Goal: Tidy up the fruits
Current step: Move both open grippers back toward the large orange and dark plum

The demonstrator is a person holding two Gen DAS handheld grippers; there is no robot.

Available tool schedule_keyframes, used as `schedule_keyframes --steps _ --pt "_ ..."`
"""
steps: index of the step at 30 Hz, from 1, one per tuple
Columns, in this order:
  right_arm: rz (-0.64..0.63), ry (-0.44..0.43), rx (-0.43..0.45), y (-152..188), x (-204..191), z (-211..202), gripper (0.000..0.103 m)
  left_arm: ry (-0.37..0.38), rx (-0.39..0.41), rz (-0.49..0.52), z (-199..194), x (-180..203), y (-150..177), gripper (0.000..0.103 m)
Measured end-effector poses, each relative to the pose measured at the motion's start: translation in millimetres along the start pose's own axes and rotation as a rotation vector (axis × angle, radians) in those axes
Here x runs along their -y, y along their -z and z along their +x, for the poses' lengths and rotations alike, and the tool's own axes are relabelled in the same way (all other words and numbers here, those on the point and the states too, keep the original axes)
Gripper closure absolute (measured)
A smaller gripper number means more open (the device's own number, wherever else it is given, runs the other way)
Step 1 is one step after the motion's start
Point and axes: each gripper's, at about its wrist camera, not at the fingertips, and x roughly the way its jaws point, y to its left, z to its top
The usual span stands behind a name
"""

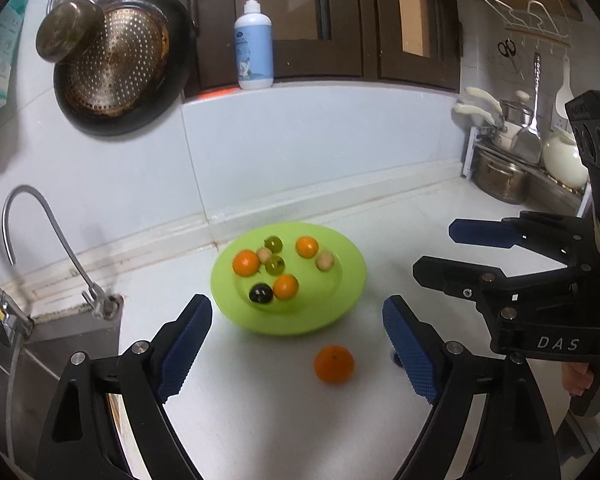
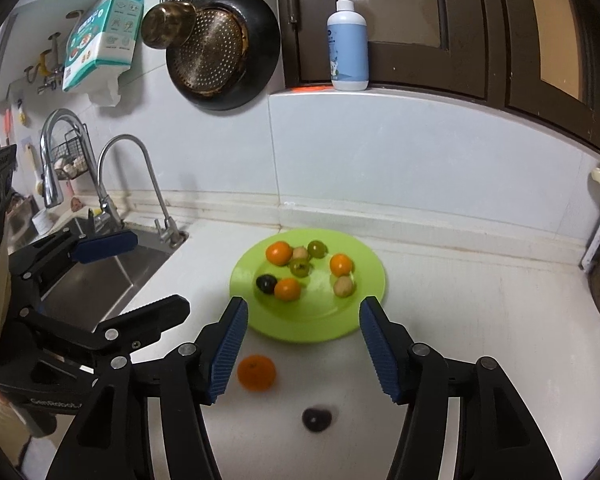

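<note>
- A loose orange (image 1: pixel 334 364) is shown on the white countertop (image 1: pixel 284 420), just in front of the green plate's near rim and apart from it; being round, it has no distinct long axis, and its small stem dimple is turned upward.
- A dark fruit (image 2: pixel 317 418) is seen on the countertop nearer the camera in the right wrist view; it is blurred, and its orientation cannot be told.
- The left gripper (image 1: pixel 298 350) is held with its jaws spread wide and nothing between them; the loose orange lies between the two blue pads, closer to the right-hand one.
- The right gripper (image 2: pixel 304 354) is likewise spread wide and empty; the loose orange lies just beside its left-hand pad, and the dark fruit lies between the fingers, nearer the camera.
- The green plate (image 1: pixel 340 312) is shown holding three small oranges, two green fruits, two pale beige fruits and one dark fruit (image 1: pixel 260 293), the last touching an orange (image 1: pixel 286 286).
- A steel sink (image 2: pixel 100 280) with a curved faucet (image 2: pixel 128 184) is seen left of the plate.
- A pump bottle (image 1: pixel 253 40) stands on the ledge behind; a perforated strainer (image 1: pixel 116 64) hangs on the wall.
</note>
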Motion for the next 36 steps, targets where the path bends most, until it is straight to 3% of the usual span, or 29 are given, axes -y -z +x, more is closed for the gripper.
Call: schedule_keyframes --steps 15,32,36 --pt "0.056 0.002 -0.15 48 3 16 0.044 0.051 -0.135 0.028 23 15 40 0.015" --pt "0.063 0.023 -0.296 86 14 56 0.045 0.122 -0.19 0.121 71 17 63 0.016" --pt "0.074 0.012 -0.325 89 18 68 0.051 0.147 -0.211 0.123 84 18 62 0.018"
